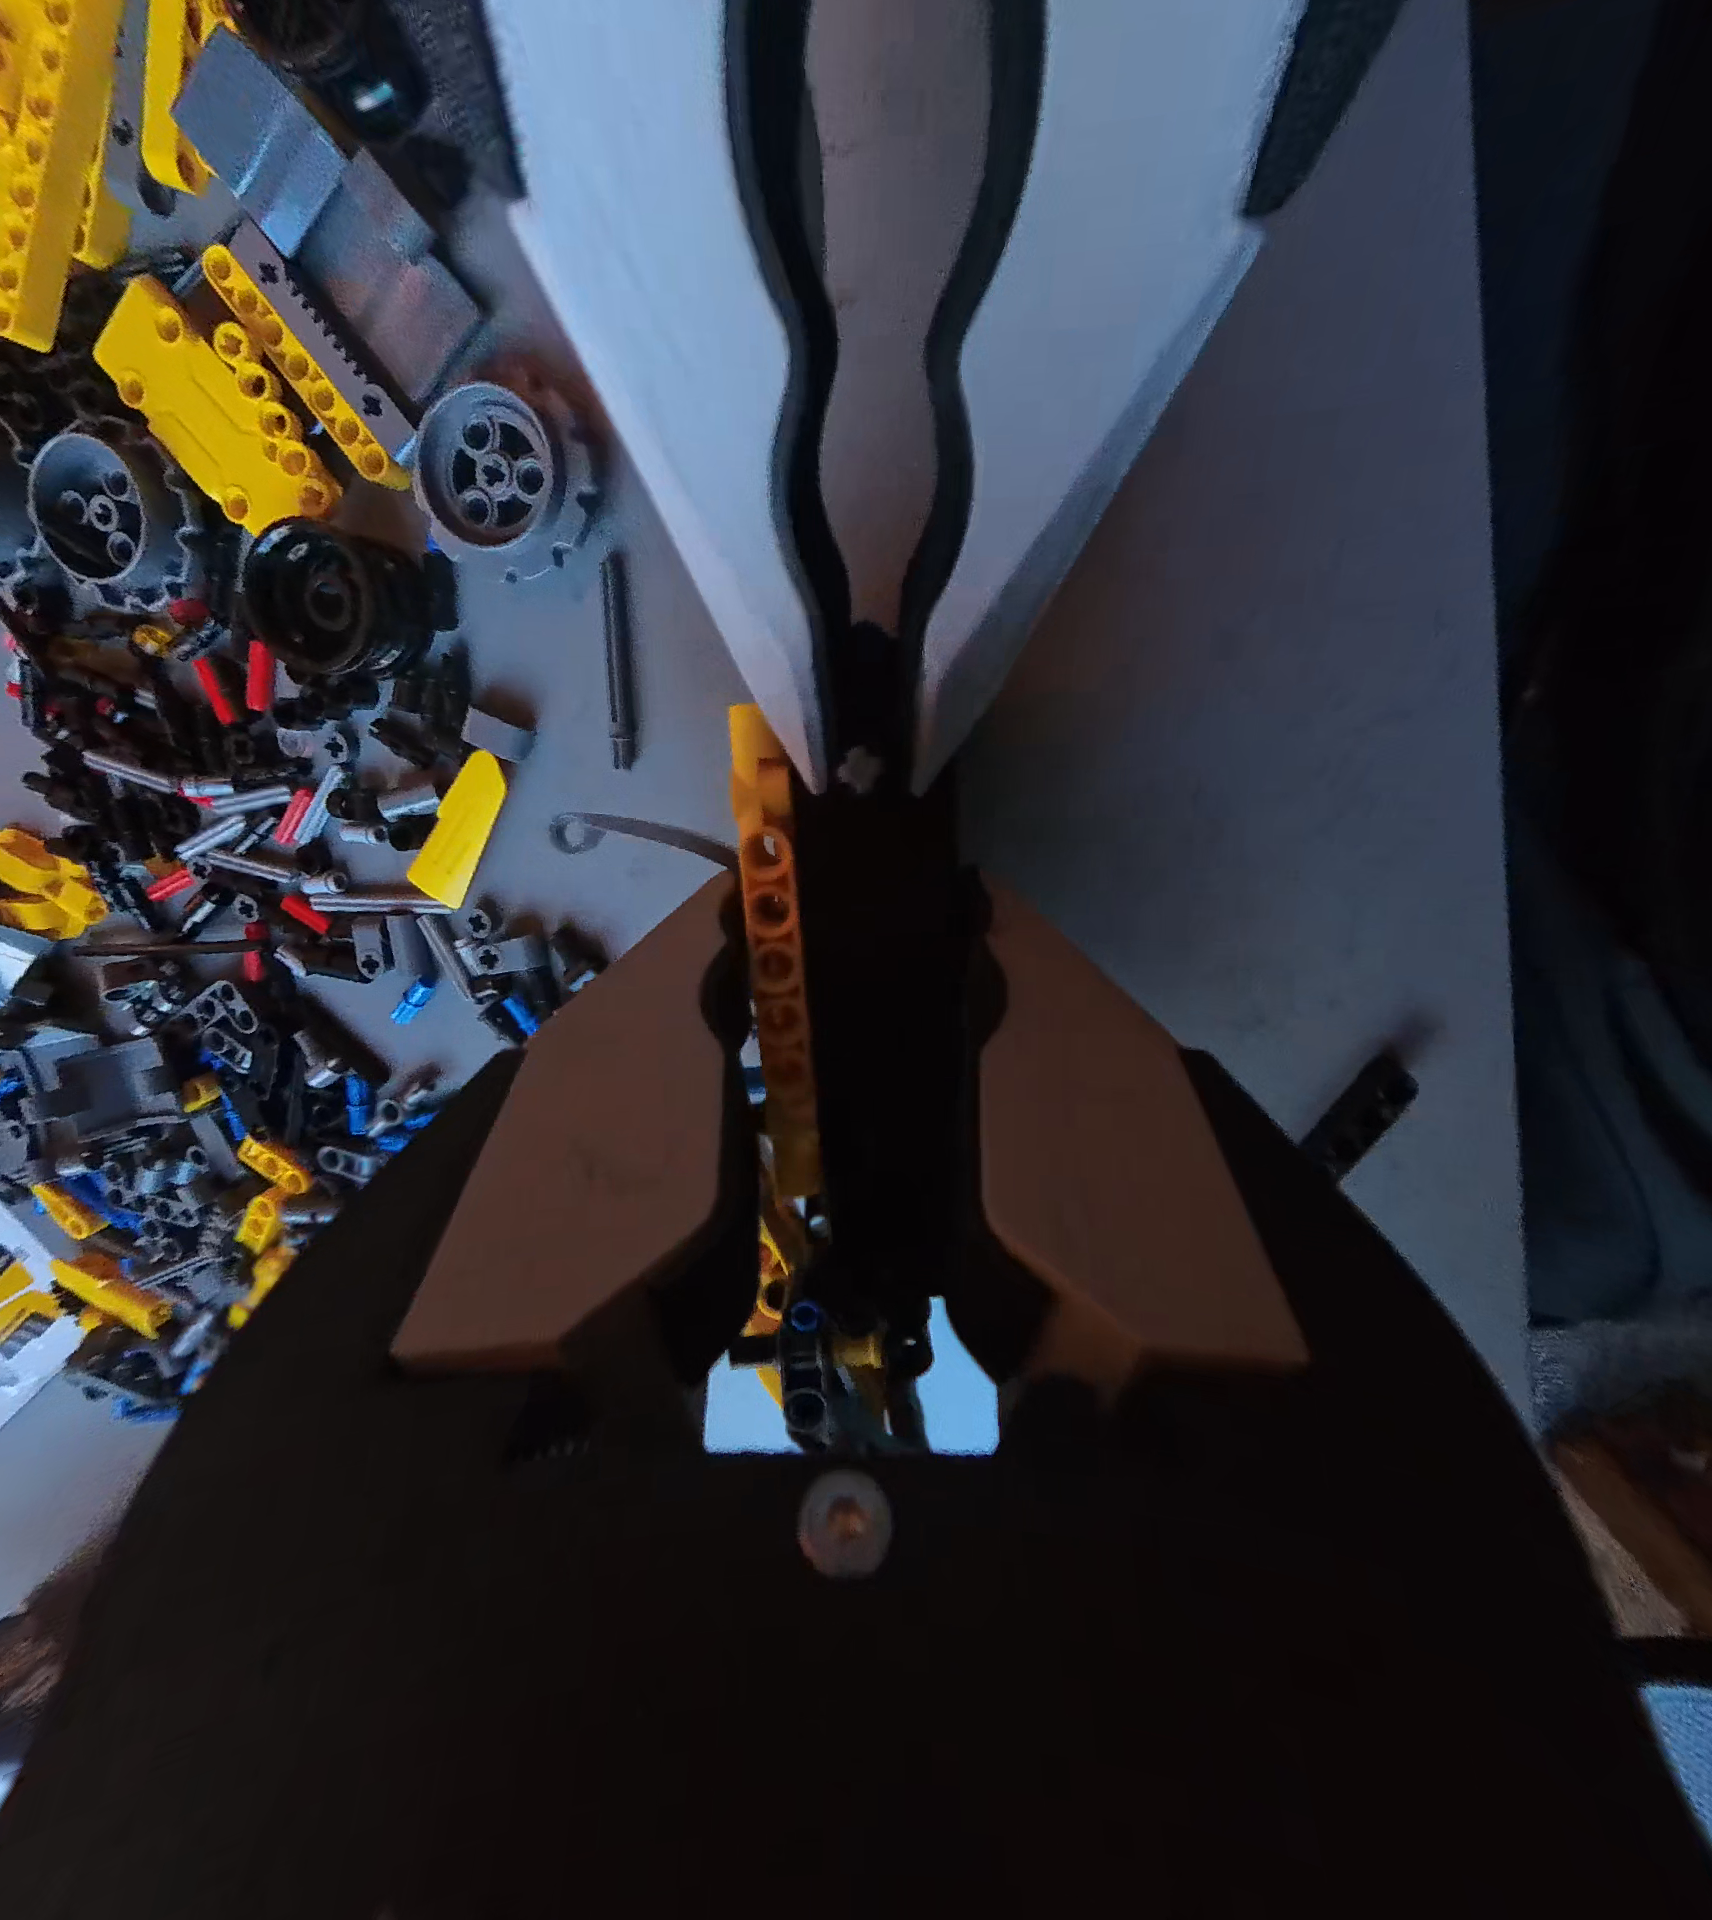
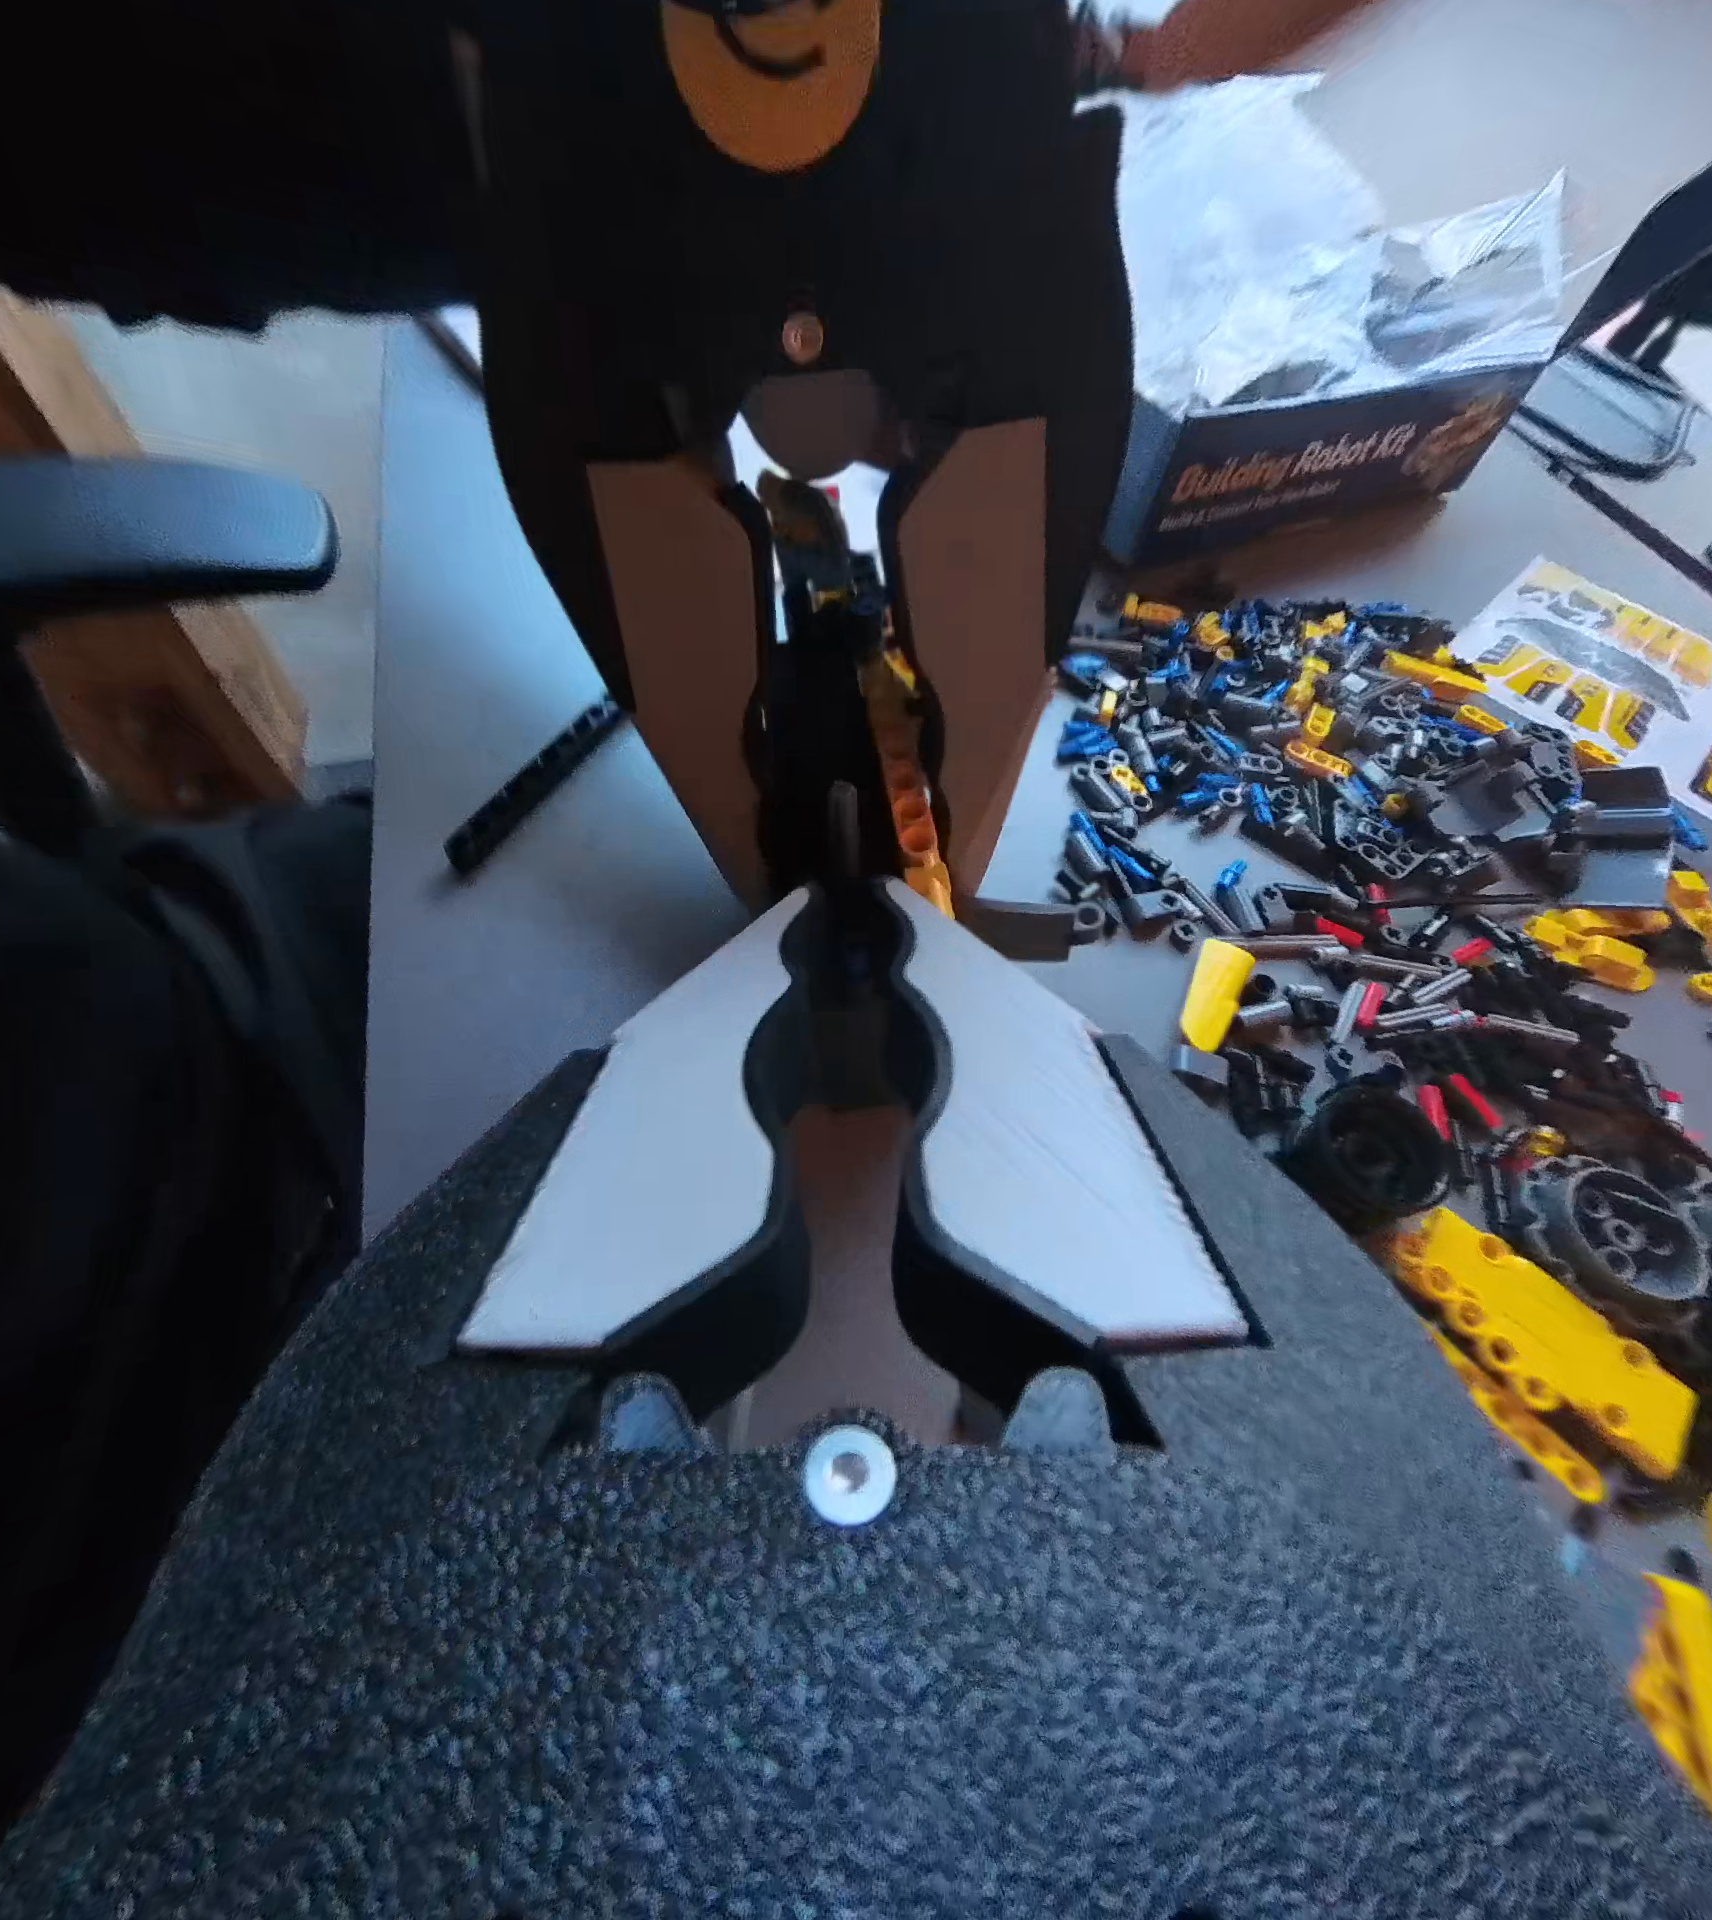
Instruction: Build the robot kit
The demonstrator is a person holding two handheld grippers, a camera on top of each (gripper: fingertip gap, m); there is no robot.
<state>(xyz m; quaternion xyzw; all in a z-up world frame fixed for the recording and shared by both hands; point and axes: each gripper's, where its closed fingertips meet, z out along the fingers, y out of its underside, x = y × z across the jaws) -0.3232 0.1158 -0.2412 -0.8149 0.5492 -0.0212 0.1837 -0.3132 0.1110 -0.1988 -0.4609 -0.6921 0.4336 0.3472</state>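
My left gripper (image 1: 862,894), with brown fingers (image 1: 613,1122), is shut on a black-and-yellow brick assembly: a black block (image 1: 873,987) with a yellow holed beam (image 1: 774,935) along its left side. My right gripper (image 2: 847,891), with white fingers (image 2: 1028,1143), faces it tip to tip and is shut on a short black axle (image 2: 841,821). The axle points into the assembly (image 2: 810,727) beside the yellow beam (image 2: 919,810). In the left wrist view the right gripper (image 1: 864,779) comes down from the top, with the axle's cross-shaped end (image 1: 857,769) between its tips.
A pile of small loose bricks, pins and axles (image 2: 1454,831) covers the grey table (image 2: 519,987), with wheels (image 2: 1621,1236), yellow beams (image 2: 1538,1340), a dark box (image 2: 1330,468) and a sticker sheet (image 2: 1610,665). A long black beam (image 2: 530,779) lies apart. A chair armrest (image 2: 104,520) stands at left.
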